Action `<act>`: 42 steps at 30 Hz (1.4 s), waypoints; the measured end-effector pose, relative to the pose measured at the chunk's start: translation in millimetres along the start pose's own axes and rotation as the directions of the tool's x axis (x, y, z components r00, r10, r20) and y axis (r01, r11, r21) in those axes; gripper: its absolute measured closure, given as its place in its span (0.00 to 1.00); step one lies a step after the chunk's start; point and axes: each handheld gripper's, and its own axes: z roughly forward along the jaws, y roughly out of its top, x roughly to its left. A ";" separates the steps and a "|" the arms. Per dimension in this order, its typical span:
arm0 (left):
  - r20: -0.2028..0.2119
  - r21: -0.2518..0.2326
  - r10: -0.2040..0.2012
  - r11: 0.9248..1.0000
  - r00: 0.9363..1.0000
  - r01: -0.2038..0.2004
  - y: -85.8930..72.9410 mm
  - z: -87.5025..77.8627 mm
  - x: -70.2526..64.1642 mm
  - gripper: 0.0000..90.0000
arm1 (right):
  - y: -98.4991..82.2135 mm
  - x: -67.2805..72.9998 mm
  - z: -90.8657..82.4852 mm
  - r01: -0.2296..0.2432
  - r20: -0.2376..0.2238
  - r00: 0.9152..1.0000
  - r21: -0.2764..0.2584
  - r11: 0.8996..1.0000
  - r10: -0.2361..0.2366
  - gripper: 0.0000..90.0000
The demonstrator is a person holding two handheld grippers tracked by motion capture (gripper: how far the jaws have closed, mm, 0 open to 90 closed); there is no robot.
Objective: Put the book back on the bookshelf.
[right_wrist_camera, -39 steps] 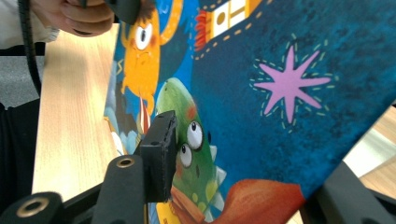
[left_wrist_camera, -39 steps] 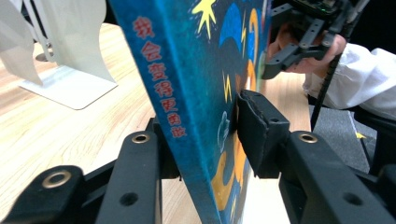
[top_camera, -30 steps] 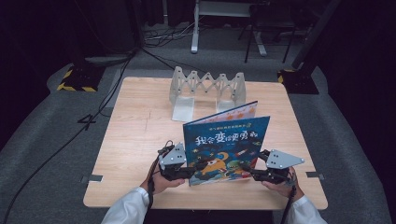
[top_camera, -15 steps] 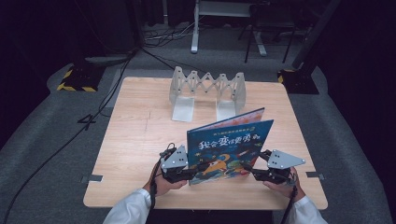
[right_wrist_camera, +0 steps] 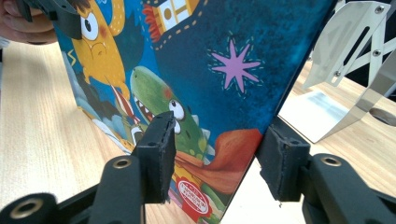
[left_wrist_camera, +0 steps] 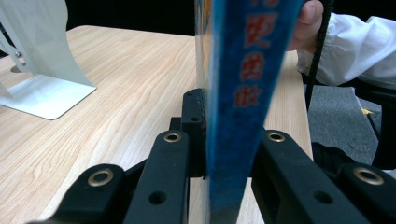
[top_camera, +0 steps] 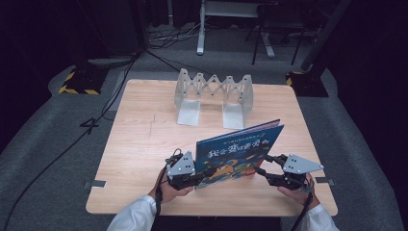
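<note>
A: High view first: the wooden table (top_camera: pixel 134 144) carries the whole scene, with the folding metal book rack (top_camera: pixel 214 96) standing at its far side and the picture book (top_camera: pixel 239 150) upright on its lower edge near the front edge, well apart from the rack.

B: And the book's long axis runs across the table, left to right, rising a little toward the right end. The rack lies straight beyond it, away from the person.

A: The left gripper (top_camera: pixel 204 174) is on the book's left end. In the left gripper view its jaws are clamped on the book's spine (left_wrist_camera: pixel 233 93), pads pressing both covers; they have just been closing onto it.

B: The right gripper (top_camera: pixel 262 166) sits at the right end. In the right gripper view the cover's corner stands between the jaws, but both pads (right_wrist_camera: pixel 159 154) hang clear of it: apart, and lately opening.

A: So the left hand carries the book. I'd judge the next move is forward to the rack, led by that hand.
</note>
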 end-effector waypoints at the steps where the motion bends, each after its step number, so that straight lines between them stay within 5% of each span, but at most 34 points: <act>1: 0.000 0.001 0.003 1.000 1.000 -0.003 0.0 0.0 -0.4 0.89 | 0.2 -0.1 -0.5 -0.001 0.002 1.000 0.000 1.000 0.001 0.56; 11: -0.005 -0.009 0.005 1.000 1.000 -0.006 -0.1 2.4 -0.3 0.91 | -0.8 -11.3 -10.6 -0.058 0.058 0.997 -0.032 0.998 0.060 0.48; 16: -0.008 -0.009 0.010 1.000 1.000 -0.010 0.0 3.0 -0.5 0.91 | -3.1 -10.4 8.2 -0.066 0.036 0.997 0.021 0.998 0.065 0.42; 19: -0.015 -0.018 0.016 1.000 1.000 -0.017 0.2 6.1 -3.0 0.91 | -4.5 -7.0 20.2 -0.059 0.020 0.998 0.061 0.996 0.058 0.46; 22: -0.033 -0.028 0.019 0.999 0.999 -0.020 0.6 9.8 -5.6 0.91 | -3.7 -1.5 25.5 -0.025 0.078 0.997 0.090 0.996 0.018 0.45; 24: -0.039 -0.032 0.022 0.999 0.999 -0.023 0.5 10.4 -5.4 0.91 | -3.7 -2.4 24.9 -0.042 0.079 0.996 0.090 0.995 0.035 0.46; 31: -0.070 -0.082 0.001 0.997 0.998 -0.007 1.8 13.0 -6.7 0.87 | -6.6 -7.0 21.3 -0.075 0.062 0.996 0.074 0.994 0.070 0.51; 33: -0.064 -0.128 -0.006 0.992 0.998 -0.002 5.5 12.2 -7.2 0.87 | -6.9 -7.7 21.7 -0.074 0.055 0.996 0.068 0.995 0.070 0.51; 42: -0.068 -0.164 -0.013 0.986 0.998 0.001 7.4 9.2 -4.5 0.86 | -9.1 -8.6 23.0 -0.088 0.052 0.995 0.066 0.994 0.085 0.51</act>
